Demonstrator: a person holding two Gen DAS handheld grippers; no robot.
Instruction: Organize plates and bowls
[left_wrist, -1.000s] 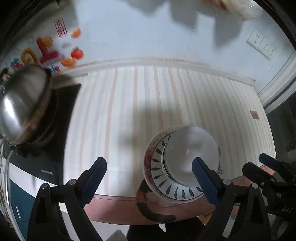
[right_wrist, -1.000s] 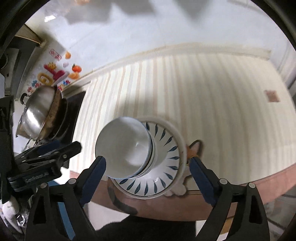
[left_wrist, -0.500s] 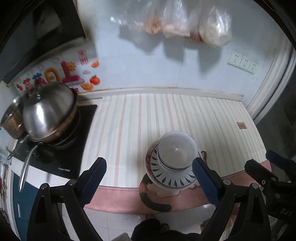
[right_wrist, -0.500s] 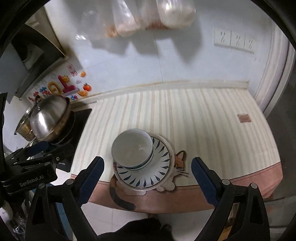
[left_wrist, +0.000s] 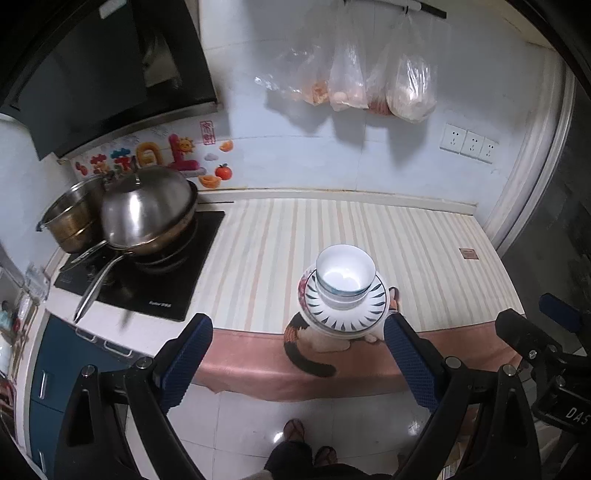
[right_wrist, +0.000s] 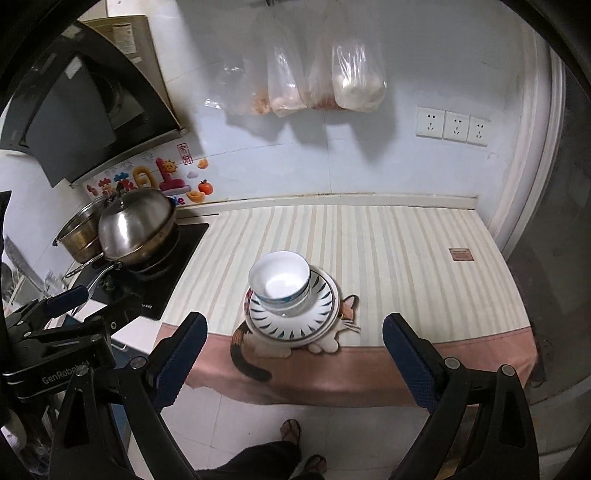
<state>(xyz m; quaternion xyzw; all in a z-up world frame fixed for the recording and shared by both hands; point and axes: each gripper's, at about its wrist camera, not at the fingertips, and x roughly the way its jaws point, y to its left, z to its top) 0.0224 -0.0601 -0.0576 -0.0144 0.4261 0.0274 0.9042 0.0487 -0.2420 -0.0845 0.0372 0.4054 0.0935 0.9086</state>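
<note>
The right tool hangs with its jaws spread wide and nothing between them, above the front edge of the striped surface. On that surface a white bowl sits upright on stacked plates with blue leaf marks. The left tool shows at the left edge. A lidded pan rests on the black hob. Bags hang on the wall.

I see a shiny lidded pan on the black cooktop at the counter's left end, and food bags hanging on the wall.
</note>
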